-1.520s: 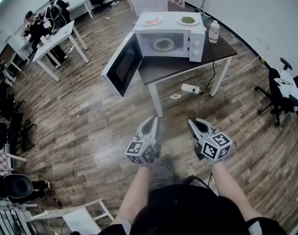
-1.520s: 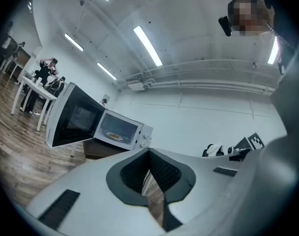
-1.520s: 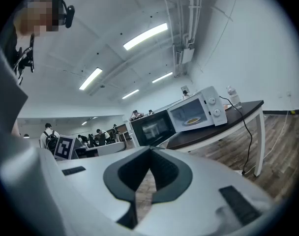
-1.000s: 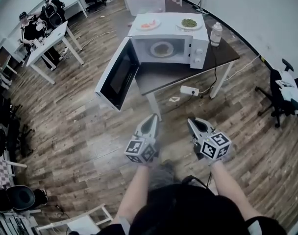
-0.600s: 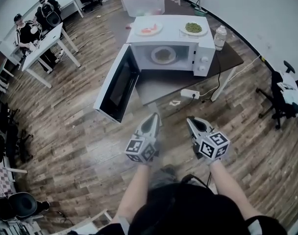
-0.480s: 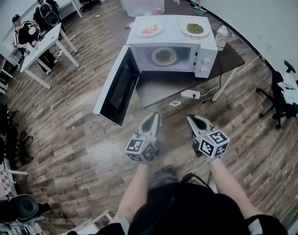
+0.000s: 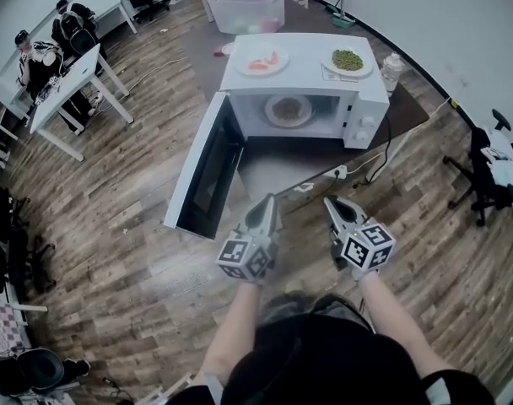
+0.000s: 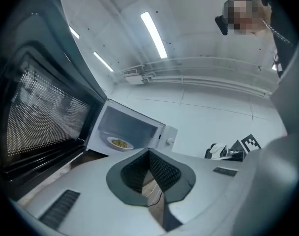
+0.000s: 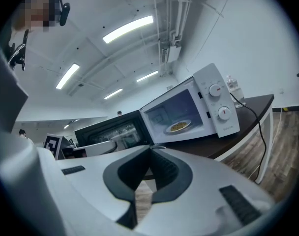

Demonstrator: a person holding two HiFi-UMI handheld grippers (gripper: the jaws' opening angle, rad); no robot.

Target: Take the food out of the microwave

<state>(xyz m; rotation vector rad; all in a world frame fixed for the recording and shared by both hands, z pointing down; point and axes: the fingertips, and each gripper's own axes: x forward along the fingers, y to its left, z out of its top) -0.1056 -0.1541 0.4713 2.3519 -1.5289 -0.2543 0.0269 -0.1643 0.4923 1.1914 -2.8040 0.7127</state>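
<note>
You hold both tools out ahead of you over the wood-plank floor (image 7: 105, 226), short of the desk (image 7: 269, 154). Your left tongs (image 7: 268, 201) are together at the tips with nothing between them. Your right tongs (image 7: 330, 202) are likewise closed and empty. Both point toward the white microwave (image 7: 358, 99), which stands on the dark desk with its door (image 7: 202, 171) swung wide open, to the left in the head view. The plate of yellowish food (image 7: 288, 110) sits inside the cavity on the oven floor, well apart from both tongs. Your left gripper view shows that plate beyond the closed tips, with the door's perforated window close at the left. Your right gripper view shows it through the open front, left of the two control dials (image 9: 218, 101). On top of the microwave lie two more plates: the plate with red food (image 7: 262, 62) at the left and the plate with green food (image 7: 348, 60) at the right. A clear bottle (image 7: 392, 67) stands on the desk just beside the microwave's right side. A white power strip (image 7: 339, 172) shows at the desk's near edge. Beyond the desk is a clear plastic tub (image 7: 248, 8). Seated people gather by a white table (image 7: 67, 78) at the far left.
</note>
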